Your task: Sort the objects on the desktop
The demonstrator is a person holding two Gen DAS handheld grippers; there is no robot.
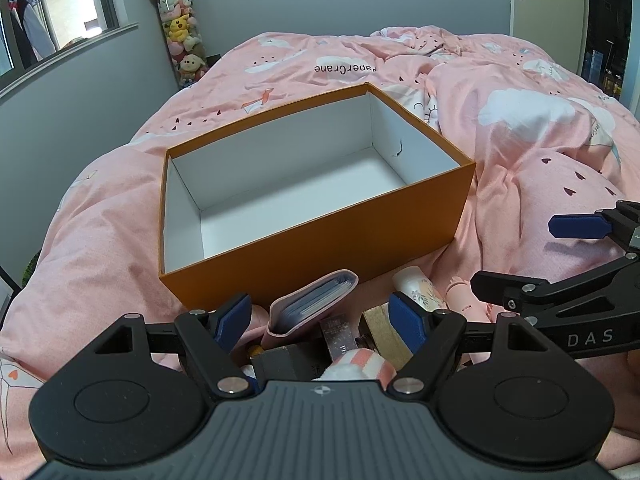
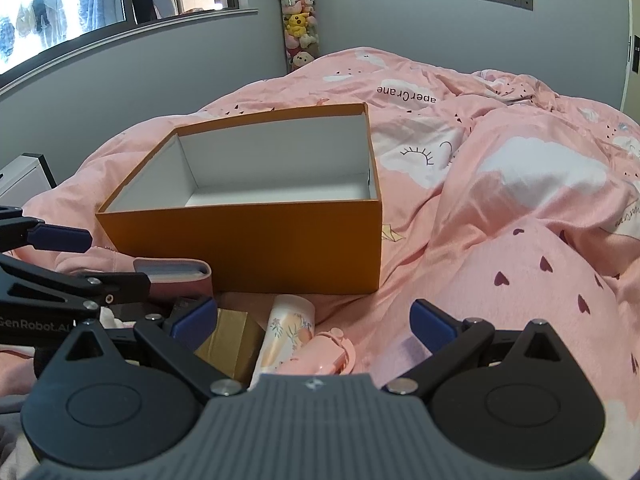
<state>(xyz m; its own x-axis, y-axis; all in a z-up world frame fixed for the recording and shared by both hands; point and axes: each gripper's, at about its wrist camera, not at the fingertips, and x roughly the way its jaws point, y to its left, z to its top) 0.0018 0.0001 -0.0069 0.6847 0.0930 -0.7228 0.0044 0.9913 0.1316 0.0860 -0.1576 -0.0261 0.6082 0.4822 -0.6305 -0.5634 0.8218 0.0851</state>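
Observation:
An orange box [image 1: 320, 240] with a bare white inside stands open on the pink bedding, also in the right wrist view [image 2: 240, 244]. In front of it lies a small pile: a pink card wallet [image 1: 312, 304], a gold-brown carton [image 2: 232, 340], a floral white tube [image 2: 288, 328], a pink gadget [image 2: 332, 354] and a pink-and-white striped cloth [image 1: 360, 364]. My left gripper [image 1: 320, 322] hovers open over the wallet and the pile, pads touching nothing. My right gripper [image 2: 314, 318] is open above the tube and pink gadget, gripping nothing. Each gripper shows in the other's view, right [image 1: 516, 254] and left [image 2: 118, 258].
The rumpled pink duvet [image 1: 520, 140] rises in folds right of the box. A tall clear tube of plush toys [image 1: 182, 40] stands in the far corner by the grey wall. A window [image 2: 80, 12] is at the left, a white cabinet edge [image 2: 24, 176] beside the bed.

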